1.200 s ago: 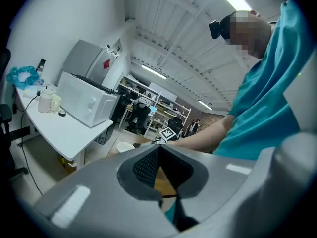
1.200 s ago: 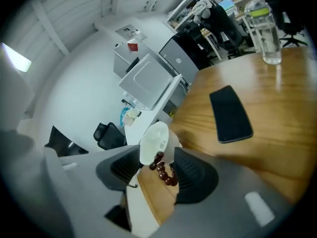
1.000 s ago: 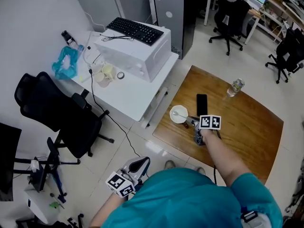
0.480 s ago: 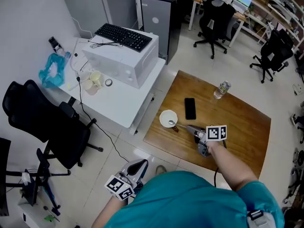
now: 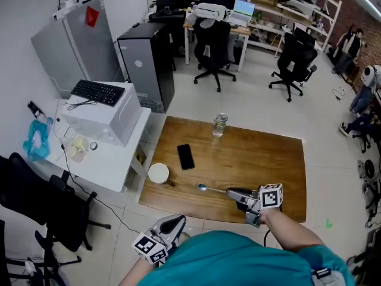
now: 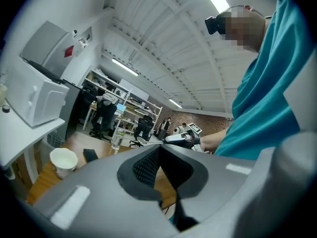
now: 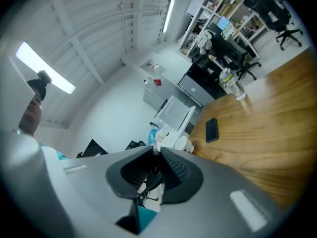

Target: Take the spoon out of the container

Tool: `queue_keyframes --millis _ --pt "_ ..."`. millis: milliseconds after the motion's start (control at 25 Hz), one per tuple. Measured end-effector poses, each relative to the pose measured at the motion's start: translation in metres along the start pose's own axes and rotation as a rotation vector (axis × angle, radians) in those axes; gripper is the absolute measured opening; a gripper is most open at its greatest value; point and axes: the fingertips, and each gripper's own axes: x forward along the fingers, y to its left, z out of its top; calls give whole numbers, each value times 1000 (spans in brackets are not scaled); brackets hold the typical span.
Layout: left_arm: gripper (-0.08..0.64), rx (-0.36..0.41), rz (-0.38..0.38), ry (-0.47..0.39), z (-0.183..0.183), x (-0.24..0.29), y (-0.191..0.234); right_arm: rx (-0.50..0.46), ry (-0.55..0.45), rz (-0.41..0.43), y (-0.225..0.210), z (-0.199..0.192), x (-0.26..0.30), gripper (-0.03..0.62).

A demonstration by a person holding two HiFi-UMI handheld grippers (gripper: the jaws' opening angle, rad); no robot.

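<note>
White container [image 5: 158, 173] stands at the left edge of the wooden counter [image 5: 268, 159], now without the spoon that lay in it a second ago. Left tool [image 5: 177, 207], pressed together on nothing, hangs off the counter. Spoon [image 5: 211, 189] is right of the phone [image 5: 186, 157], its handle pinched by the right tool [image 5: 231, 192].

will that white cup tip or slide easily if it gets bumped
The white cup looks small and thin-walled, so probably light: a slight nudge would likely slide or tip it. The spoon is out, in the right gripper, so nothing visibly weighs it down. It stands near the table edge and might fall off.
</note>
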Motion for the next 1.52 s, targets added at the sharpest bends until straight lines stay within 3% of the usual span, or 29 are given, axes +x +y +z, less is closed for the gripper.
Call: queue_keyframes --millis 120,200,280,400,520,800,1120,1360,1520 --pt "0 21 -28 -1 -2 48 -70 -57 -58 8 30 10 -92 44" --pt "0 16 -39 -13 -9 85 -121 17 -108 -13 29 1 -164 44" --pt "0 1 -42 -27 -18 122 -167 24 -137 -27 31 -1 -228 44" --pt "0 -30 -53 -31 -30 167 -222 -30 -132 -55 34 -2 -303 44" --pt "0 -26 -80 5 -36 193 -265 -5 -147 -79 41 -18 -359 45" --pt "0 -44 -162 5 -53 207 -303 30 -243 -162 56 -45 -436 44" --pt "0 -108 -281 47 -85 219 -341 17 -281 -220 80 -72 -478 45" --pt "0 -63 -295 65 -102 230 -397 -12 -331 -211 98 -100 -541 46" --pt "0 -32 -293 57 -109 254 -463 -70 -357 -209 114 -117 -616 44"
